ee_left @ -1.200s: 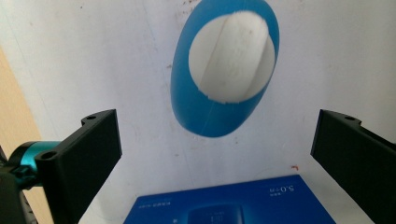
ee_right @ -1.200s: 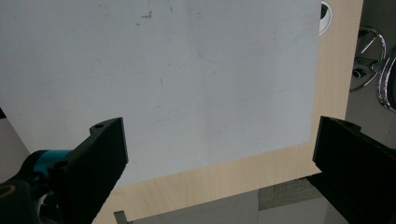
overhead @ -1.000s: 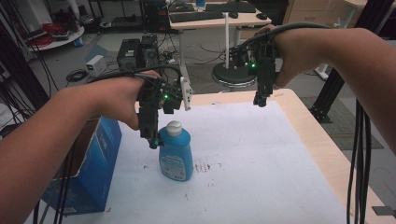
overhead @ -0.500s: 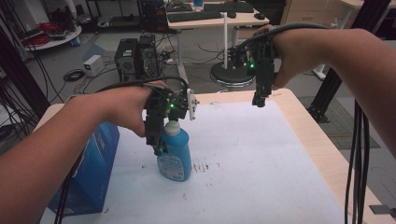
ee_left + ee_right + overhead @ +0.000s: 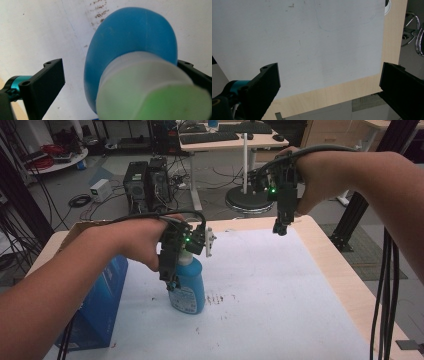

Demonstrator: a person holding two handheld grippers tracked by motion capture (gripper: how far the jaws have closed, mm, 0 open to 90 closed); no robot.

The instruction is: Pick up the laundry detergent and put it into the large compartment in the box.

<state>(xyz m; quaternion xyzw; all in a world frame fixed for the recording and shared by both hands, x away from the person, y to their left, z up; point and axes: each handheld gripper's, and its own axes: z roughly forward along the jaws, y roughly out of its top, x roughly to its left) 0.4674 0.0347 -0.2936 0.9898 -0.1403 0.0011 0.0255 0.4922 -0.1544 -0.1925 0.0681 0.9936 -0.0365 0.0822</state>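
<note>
A blue bottle (image 5: pixel 190 287) with a white cap (image 5: pixel 186 257) stands upright on the white table sheet (image 5: pixel 280 310), left of the middle. My left gripper (image 5: pixel 172 275) points down over it from the left. In the left gripper view the bottle (image 5: pixel 130 37) and cap (image 5: pixel 150 92) sit between the jaws of the left gripper (image 5: pixel 120 72), which are open; a gap shows on the left side, and the right jaw is close to the cap. My right gripper (image 5: pixel 280 227) hangs open above the table's far edge, nothing between its jaws (image 5: pixel 329 80).
A blue cardboard box (image 5: pixel 100 310) stands at the table's left edge, close to the bottle. Dark scuff marks (image 5: pixel 220 298) lie right of the bottle. The wooden table rim (image 5: pixel 340 285) runs along the right. Computers (image 5: pixel 147 182) and a round stand base (image 5: pixel 250 200) lie beyond.
My left gripper has moved right and down from beside the bottle until its jaws straddle the cap. The right gripper has stayed almost in place above the far edge.
</note>
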